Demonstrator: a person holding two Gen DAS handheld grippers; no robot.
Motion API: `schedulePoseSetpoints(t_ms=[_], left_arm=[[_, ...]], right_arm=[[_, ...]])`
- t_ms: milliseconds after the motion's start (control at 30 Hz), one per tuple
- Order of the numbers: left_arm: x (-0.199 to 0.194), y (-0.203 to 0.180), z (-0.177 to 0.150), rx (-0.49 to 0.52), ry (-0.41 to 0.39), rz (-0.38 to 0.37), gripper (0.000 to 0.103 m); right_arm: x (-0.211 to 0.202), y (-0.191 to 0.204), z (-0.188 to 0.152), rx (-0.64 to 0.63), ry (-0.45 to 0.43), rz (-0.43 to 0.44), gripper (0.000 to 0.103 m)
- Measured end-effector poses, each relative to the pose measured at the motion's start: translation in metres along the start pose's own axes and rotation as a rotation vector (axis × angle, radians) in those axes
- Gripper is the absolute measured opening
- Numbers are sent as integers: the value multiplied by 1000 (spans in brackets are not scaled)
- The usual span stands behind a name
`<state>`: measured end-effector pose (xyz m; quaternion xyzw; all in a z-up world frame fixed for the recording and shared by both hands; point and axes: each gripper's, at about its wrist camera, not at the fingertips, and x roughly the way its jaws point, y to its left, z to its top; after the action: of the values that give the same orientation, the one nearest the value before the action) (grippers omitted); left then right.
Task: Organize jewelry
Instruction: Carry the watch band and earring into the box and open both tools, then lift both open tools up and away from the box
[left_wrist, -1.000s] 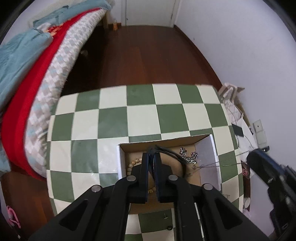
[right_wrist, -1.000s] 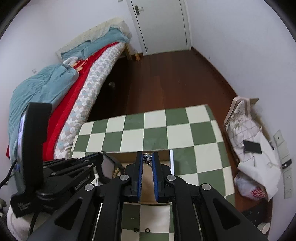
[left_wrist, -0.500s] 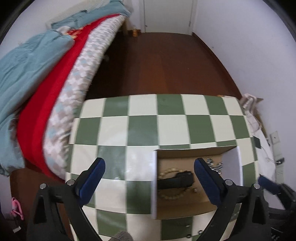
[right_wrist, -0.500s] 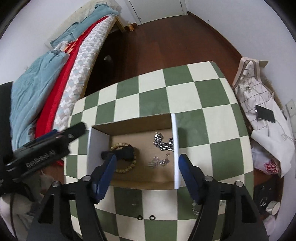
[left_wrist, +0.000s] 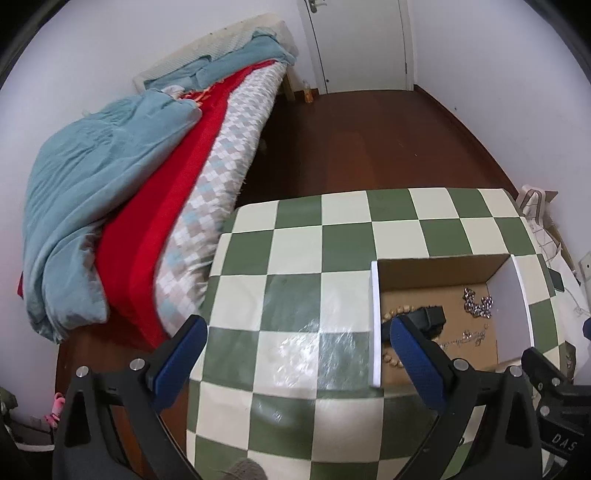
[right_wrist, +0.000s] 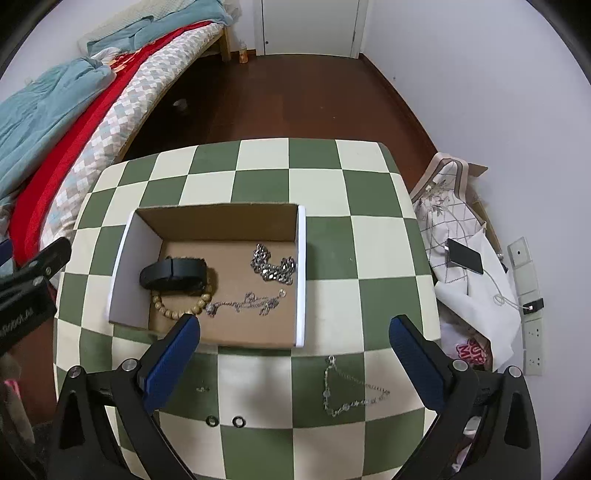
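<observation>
An open cardboard box (right_wrist: 301, 273) with white side walls stands on the green-and-cream checkered table (right_wrist: 369, 236). In it lie a black band (right_wrist: 173, 272), a wooden bead bracelet (right_wrist: 181, 309), a chunky silver chain (right_wrist: 273, 267) and a thin silver chain (right_wrist: 245, 303). A silver chain (right_wrist: 345, 393), two small black rings (right_wrist: 225, 421) and a tiny stud (right_wrist: 202, 388) lie on the table in front of the box. My right gripper (right_wrist: 293, 360) is open and empty above the front of the table. My left gripper (left_wrist: 297, 360) is open and empty left of the box (left_wrist: 375, 325).
A bed (left_wrist: 122, 206) with blue and red blankets stands left of the table. A pile of bags, a phone (right_wrist: 464, 255) and cables lies on the floor at the right by the wall. Dark wooden floor (right_wrist: 280, 99) runs to a white door behind.
Both grippers were shut over the box a second ago, the left on the black band. Both have opened, let go and drawn back; the left has moved left.
</observation>
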<state>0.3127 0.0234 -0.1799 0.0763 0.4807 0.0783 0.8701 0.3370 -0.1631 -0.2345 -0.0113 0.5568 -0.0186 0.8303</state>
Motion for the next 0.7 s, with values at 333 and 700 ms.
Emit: schedulePoseSetpoints(t_ms=[333,700], left_arm=[[-60,12,-24,-58,-99,-8,101],[-132,19,-49,-58,-213,-44,101]], right_arm=[[-50,8,-24,-13,-92,4,103],[-127,10,-55,-7,-231,-3,103]])
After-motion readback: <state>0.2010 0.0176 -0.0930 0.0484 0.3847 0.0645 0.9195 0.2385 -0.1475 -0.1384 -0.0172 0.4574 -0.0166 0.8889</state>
